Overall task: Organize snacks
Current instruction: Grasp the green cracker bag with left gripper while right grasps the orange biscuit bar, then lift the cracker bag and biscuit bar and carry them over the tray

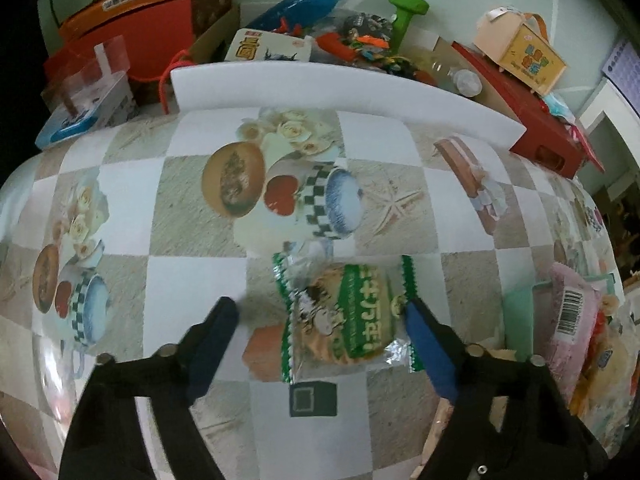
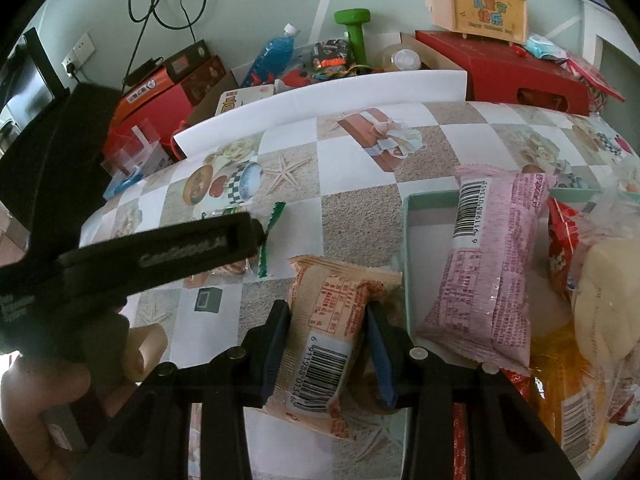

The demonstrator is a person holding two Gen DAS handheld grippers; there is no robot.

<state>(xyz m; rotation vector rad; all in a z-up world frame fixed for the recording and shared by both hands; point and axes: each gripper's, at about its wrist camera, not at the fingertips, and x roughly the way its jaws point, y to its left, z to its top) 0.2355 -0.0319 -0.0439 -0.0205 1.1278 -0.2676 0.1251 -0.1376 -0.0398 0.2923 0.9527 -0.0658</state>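
The orange snack packet [image 2: 326, 344] sits between the jaws of the right gripper [image 2: 326, 344], which are closed on it, just beside the green tray [image 2: 408, 248]; the next move seems to be carrying it into the tray. The left gripper [image 1: 320, 316] is wide open around the green cracker packet [image 1: 344, 316] on the counter [image 1: 192, 280], holding nothing yet.

The tablecloth [image 1: 192, 280] was checked beige and white; packets were green [image 1: 352, 316], orange [image 2: 332, 344] and pink [image 2: 492, 264].

Back of the desk [image 2: 352, 216]: a green dumbbell [image 2: 357, 36] stands upright, a blue bottle [image 2: 274, 54] leans, red boxes [image 2: 504, 68] stack up.
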